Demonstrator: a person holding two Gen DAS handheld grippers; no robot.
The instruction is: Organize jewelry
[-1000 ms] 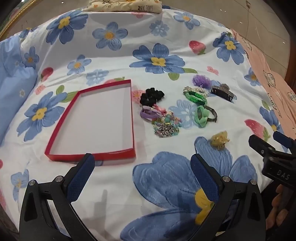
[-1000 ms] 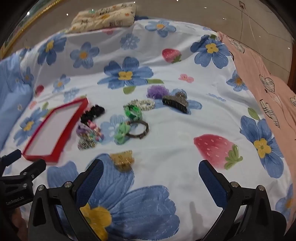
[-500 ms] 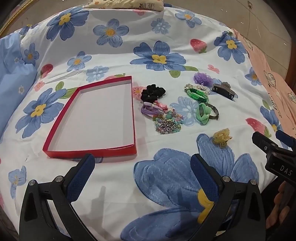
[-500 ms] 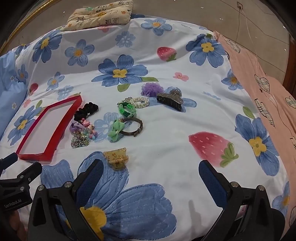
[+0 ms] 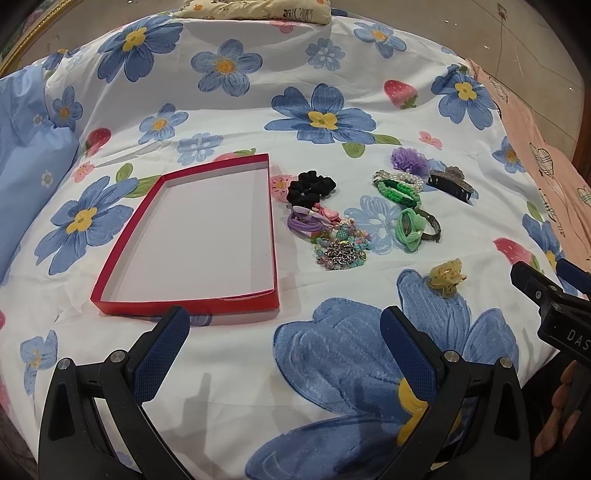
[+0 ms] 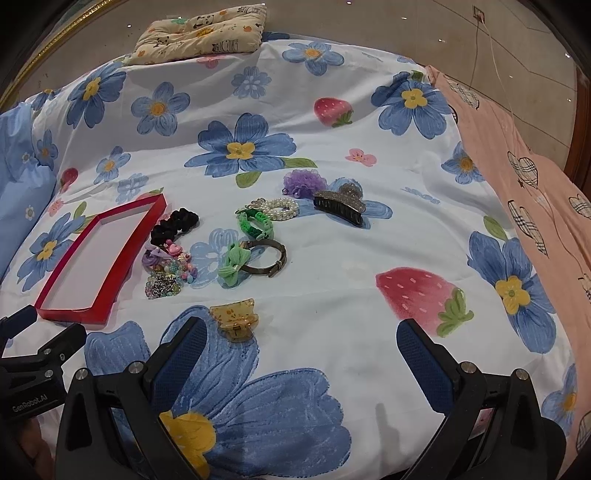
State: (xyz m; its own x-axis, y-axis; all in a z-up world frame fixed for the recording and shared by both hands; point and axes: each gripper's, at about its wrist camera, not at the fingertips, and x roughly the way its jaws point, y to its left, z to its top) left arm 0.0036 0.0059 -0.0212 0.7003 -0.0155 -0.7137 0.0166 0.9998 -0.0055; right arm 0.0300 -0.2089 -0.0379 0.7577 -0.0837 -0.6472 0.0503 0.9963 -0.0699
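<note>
An empty red-rimmed box [image 5: 184, 302] [image 6: 122, 254] lies on a floral bedspread. To its right sits a scatter of accessories: a black scrunchie [image 5: 310, 188] [image 6: 175, 223], a beaded pile [image 5: 341, 249] [image 6: 168, 277], a green bow on a dark bangle [image 5: 410, 229] [image 6: 232, 264], a green braided band [image 6: 255, 223], a pearl bracelet [image 6: 282, 206], a purple pom [image 5: 410, 158] [image 6: 304, 182], a dark claw clip [image 5: 450, 182] [image 6: 341, 206] and an amber claw clip [image 5: 447, 277] [image 6: 234, 317]. My left gripper [image 5: 284, 336] hovers open before the box. My right gripper [image 6: 301, 347] hovers open just behind the amber clip.
A small patterned pillow [image 6: 201, 33] rests at the bed's far edge. A blue pillow [image 5: 26, 177] lies on the left, a pink blanket [image 6: 528, 177] on the right. Floor shows beyond the bed. A hand [image 5: 561, 417] holds the right gripper's body.
Both cameras have drawn back and up a little, so the box and accessories sit slightly farther up the views. Nothing on the bed has moved and both grippers stay open.
</note>
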